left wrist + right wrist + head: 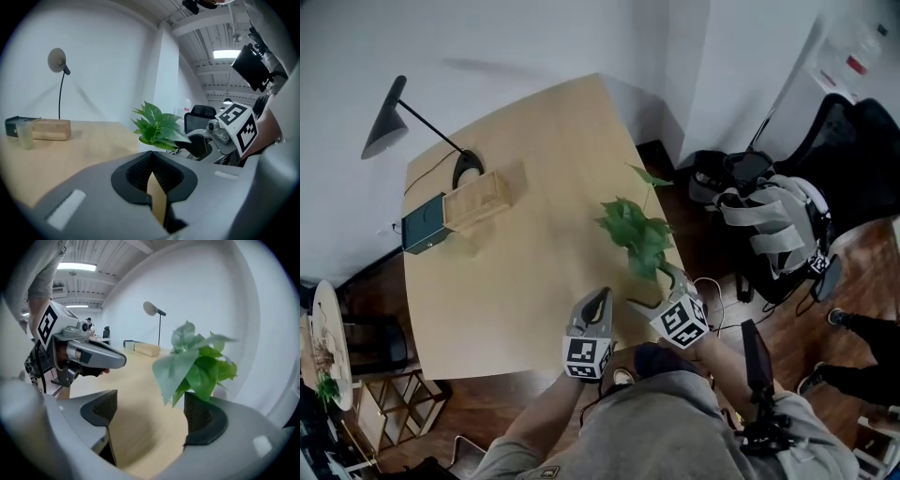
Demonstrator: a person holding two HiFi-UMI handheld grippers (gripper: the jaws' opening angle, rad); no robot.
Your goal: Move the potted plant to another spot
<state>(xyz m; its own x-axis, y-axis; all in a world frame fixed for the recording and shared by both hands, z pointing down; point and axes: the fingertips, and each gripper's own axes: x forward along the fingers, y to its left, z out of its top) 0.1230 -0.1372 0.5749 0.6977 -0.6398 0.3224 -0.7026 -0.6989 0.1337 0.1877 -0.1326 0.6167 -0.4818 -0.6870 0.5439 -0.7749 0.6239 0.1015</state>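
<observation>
free: broad bare middle of light wooden tabletop [516, 281], near edge to far edge | obstacle, right edge: green leafy potted plant [637, 234] | obstacles, far left: pale wooden box [478, 200] just beside dark green box [422, 225]; black cone-shaded desk lamp [386, 124] behind them

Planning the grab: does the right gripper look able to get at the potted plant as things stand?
Probably yes. The right gripper is open, with only bare table between its jaws, and the potted plant stands just ahead with nothing between. The left gripper sits off to one side.
</observation>
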